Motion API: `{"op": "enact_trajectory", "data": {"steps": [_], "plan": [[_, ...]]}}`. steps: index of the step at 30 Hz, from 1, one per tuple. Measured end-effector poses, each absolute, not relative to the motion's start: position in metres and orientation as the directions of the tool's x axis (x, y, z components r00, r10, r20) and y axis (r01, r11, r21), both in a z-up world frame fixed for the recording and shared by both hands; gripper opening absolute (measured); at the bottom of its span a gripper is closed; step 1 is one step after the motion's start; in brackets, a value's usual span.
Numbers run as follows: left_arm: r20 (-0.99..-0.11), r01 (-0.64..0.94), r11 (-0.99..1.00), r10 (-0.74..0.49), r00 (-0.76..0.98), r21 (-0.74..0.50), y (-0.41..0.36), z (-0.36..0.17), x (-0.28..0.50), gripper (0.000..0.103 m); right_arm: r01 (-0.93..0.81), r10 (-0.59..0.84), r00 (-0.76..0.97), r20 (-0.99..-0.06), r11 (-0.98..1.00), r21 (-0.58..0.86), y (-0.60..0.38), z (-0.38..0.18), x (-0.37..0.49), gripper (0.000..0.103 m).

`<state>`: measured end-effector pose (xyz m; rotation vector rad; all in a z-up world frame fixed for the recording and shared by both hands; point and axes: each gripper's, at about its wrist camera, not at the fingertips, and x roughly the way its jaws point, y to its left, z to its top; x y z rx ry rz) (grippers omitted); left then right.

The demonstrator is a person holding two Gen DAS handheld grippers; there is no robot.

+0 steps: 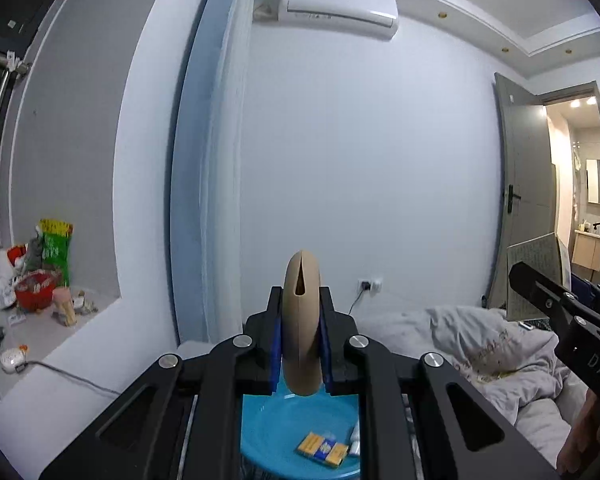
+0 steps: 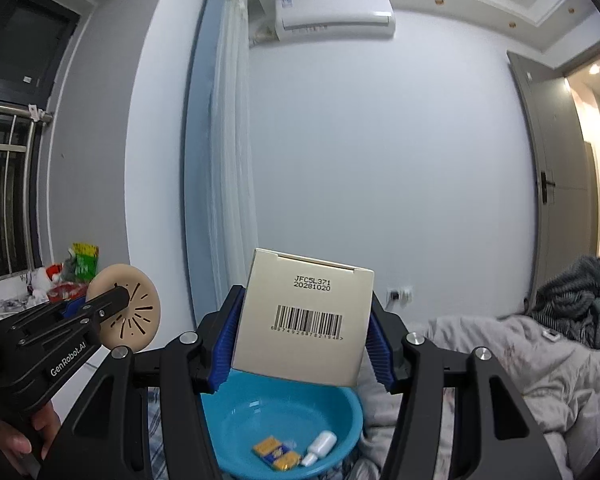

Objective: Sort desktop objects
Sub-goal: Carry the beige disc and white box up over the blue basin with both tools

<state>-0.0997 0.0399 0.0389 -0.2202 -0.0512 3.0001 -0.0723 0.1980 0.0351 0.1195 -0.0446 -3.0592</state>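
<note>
Bedroom, pale wall, rumpled grey bedding [image 2: 500,360]. Round blue plastic basin [image 2: 342,408] already holds a yellow-blue packet [image 2: 278,453] and small white bottle [image 2: 320,446]. We see the left hand-held gripper [image 1: 300,332] clamping a beige slotted disc [image 1: 301,320] and the right hand-held gripper [image 2: 302,340] clamping a cream barcoded box [image 2: 304,316], both above the basin, not yet deposited.

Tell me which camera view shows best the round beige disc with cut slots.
The right wrist view shows it best: the round beige disc with cut slots turns its flat face there, held in the left gripper. The left wrist view shows only its thin edge between the blue pads.
</note>
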Motion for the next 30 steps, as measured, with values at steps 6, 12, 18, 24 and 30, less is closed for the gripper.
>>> {"op": "enact_trajectory", "data": {"steps": [6,12,18,24,30], "plan": [[-0.092,-0.141,-0.989,0.144,-0.985,-0.037,0.041,0.055,-0.095,0.016,0.102,-0.102,-0.995,-0.016,-0.994,0.026,0.190,0.050,-0.072,0.054],[-0.142,-0.170,-0.985,0.164,-0.976,0.027,0.052,0.024,-0.109,0.016,0.110,-0.110,-0.994,-0.027,-0.994,0.021,0.191,0.026,-0.077,0.054],[-0.197,-0.194,-0.981,0.186,-0.963,0.024,0.060,-0.008,-0.123,0.016,0.108,-0.115,-0.988,-0.100,-0.991,0.073,0.205,-0.008,-0.100,0.054],[-0.240,-0.198,-0.980,0.191,-0.952,0.007,0.063,-0.027,-0.139,0.016,0.085,-0.100,-0.985,-0.144,-0.991,0.101,0.220,-0.025,-0.109,0.054],[-0.278,-0.192,-0.981,0.191,-0.942,-0.022,0.059,-0.037,-0.151,0.016,0.082,-0.096,-0.984,-0.149,-0.992,0.096,0.224,-0.028,-0.109,0.054]]}}
